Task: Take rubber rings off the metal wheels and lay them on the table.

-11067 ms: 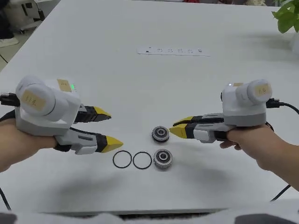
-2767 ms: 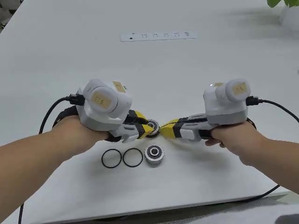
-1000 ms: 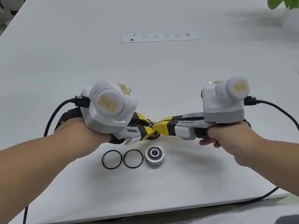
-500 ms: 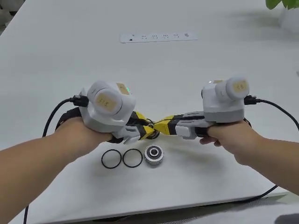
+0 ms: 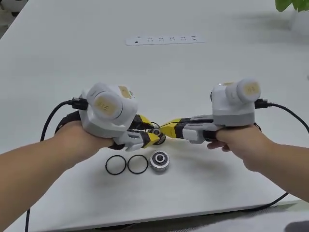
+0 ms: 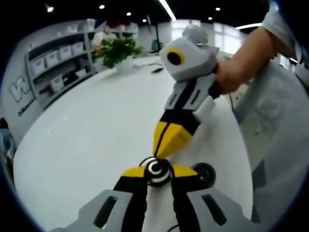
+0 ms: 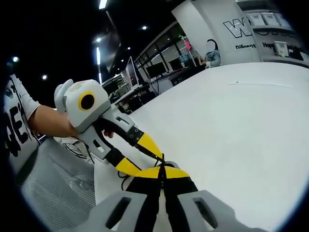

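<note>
Left gripper view: clamped on wheel (image 6: 157, 170) with left gripper (image 6: 158, 172) fingers (image 6: 133, 172), closed only to its width. Met head-on by right gripper (image 7: 161, 172) fingers, pinched together at wheel's rim, where its ring would sit; cannot tell whether caught. Likely mid-strip on this wheel. Next: steady wheel, draw ring clear, lay it on table (image 5: 217, 58) by two rings (image 5: 126, 165) already down beside second wheel (image 5: 159, 160).

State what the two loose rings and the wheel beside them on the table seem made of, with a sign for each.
Loose rings: probably rubber; thin, matte black, no glints.
Wheel: metal, it seems; silvery, shiny face around a dark centre.
</note>
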A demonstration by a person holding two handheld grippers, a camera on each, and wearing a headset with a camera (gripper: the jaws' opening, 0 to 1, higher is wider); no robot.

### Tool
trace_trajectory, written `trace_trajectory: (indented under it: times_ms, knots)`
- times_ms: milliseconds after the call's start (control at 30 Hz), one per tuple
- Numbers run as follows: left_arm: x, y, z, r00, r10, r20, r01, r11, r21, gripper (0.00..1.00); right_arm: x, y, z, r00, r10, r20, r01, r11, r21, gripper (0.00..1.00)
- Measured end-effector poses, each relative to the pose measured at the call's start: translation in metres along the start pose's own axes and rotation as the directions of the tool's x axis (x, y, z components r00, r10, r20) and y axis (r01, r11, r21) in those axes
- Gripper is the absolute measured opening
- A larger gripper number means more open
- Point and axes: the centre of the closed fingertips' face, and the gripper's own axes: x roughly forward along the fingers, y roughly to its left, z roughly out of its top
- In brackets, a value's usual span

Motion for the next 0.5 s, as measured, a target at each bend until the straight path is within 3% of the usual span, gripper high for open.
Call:
trace_trajectory:
  times_ms: [500]
  knots:
    - [-0.019,0.001,0.004,0.9993,0.014,0.034,-0.014,1.000,-0.009,0.26,-0.005,0.004,0.009,0.9997,0.008,0.025,-0.008,1.000,0.008,0.00]
